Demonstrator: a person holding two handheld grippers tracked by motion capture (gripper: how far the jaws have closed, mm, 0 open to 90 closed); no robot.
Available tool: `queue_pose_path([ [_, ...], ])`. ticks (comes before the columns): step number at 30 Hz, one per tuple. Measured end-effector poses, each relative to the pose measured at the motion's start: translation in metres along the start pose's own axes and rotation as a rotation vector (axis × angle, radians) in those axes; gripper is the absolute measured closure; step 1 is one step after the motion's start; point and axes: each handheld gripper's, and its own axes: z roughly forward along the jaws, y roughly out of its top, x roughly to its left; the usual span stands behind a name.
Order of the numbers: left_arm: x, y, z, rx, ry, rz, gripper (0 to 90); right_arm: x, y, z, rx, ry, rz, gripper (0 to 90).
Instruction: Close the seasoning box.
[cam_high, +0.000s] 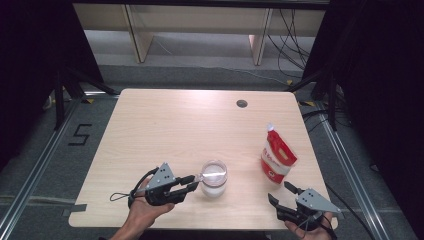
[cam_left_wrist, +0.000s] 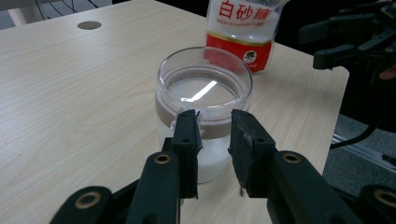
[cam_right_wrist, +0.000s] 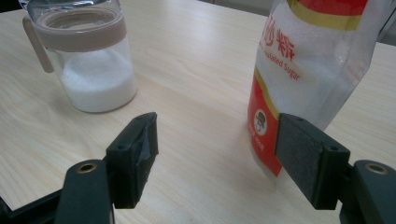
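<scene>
Item one: jar (cam_high: 214, 179), clear glass with a tan band below the rim, part filled with white sugar, standing upright near the front edge of the table (cam_high: 165, 125). A thin tan handle (cam_right_wrist: 36, 45) hangs down its side, likely a spoon clipped there for scooping.

Item two: left gripper (cam_high: 193, 183), lying level at the jar's side, pointed at the band. Jaws stand a little apart just in front of the jar wall, nothing pinched between them; seemingly placed to steady the jar or to work the clipped handle.

Item three: sugar bag (cam_high: 277, 156), red and clear stand-up pouch, upright to the right of the jar and well apart from it, top corner already open, so probably set ready for pouring.

Item four: right gripper (cam_high: 281, 194), resting low at the table's front right corner, aimed up at the bag. Jaws wide apart and empty, the bag just ahead of them, untouched; looks like a line-up for a grasp on its lower body
</scene>
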Motion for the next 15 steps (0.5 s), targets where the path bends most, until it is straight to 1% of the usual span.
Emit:
queue_pose_path([
  [1, 0.001, 0.000, -0.002, 0.001, 0.001, 0.015, 66.0, 0.000, 0.000, 0.000, 0.002, 0.004, 0.006, 31.2],
  [2, 0.001, 0.000, -0.002, 0.001, 0.001, 0.015, 61.3, 0.000, 0.000, 0.000, 0.002, 0.004, 0.006, 31.2],
  [3, 0.001, -0.001, -0.004, 0.014, 0.010, -0.007, 61.3, 0.000, 0.000, 0.000, 0.002, 0.005, 0.005, 31.2],
  [4, 0.001, -0.001, -0.005, 0.011, 0.006, 0.000, 56.5, 0.001, 0.000, -0.001, -0.003, -0.010, 0.008, 31.2],
  [5, 0.002, -0.001, -0.006, 0.006, -0.008, 0.004, 52.1, 0.001, 0.000, 0.000, -0.002, -0.005, 0.012, 31.3],
  [7, 0.002, -0.003, -0.009, 0.017, -0.008, 0.018, 45.0, 0.001, 0.000, 0.000, 0.000, 0.003, 0.007, 31.3],
  [8, 0.002, -0.005, -0.012, 0.037, 0.004, 0.028, 37.9, 0.000, 0.000, 0.000, -0.004, -0.001, 0.004, 31.3],
  [9, 0.002, -0.005, -0.012, 0.037, 0.004, 0.028, 36.9, 0.000, 0.000, 0.000, -0.004, -0.001, 0.004, 31.3],
  [10, 0.001, -0.007, -0.014, 0.035, 0.013, 0.024, 36.9, 0.000, 0.000, 0.000, -0.003, -0.002, 0.002, 31.2],
  [11, 0.002, -0.008, -0.015, 0.042, 0.015, 0.037, 35.1, 0.000, 0.000, 0.000, -0.003, -0.001, 0.004, 31.2],
  [12, 0.003, -0.010, -0.016, 0.049, 0.013, 0.037, 33.2, 0.000, 0.000, 0.000, -0.005, 0.000, 0.005, 31.1],
  [13, 0.002, -0.012, -0.018, 0.050, 0.024, 0.023, 31.4, 0.000, 0.000, 0.000, -0.006, 0.000, 0.005, 30.9],
  [14, 0.003, -0.013, -0.019, 0.056, 0.025, 0.035, 28.9, 0.000, 0.000, 0.000, -0.008, 0.000, 0.006, 30.9],
  [15, 0.002, -0.015, -0.020, 0.063, 0.022, 0.029, 26.3, 0.000, 0.000, 0.000, -0.006, 0.001, 0.005, 30.7],
])
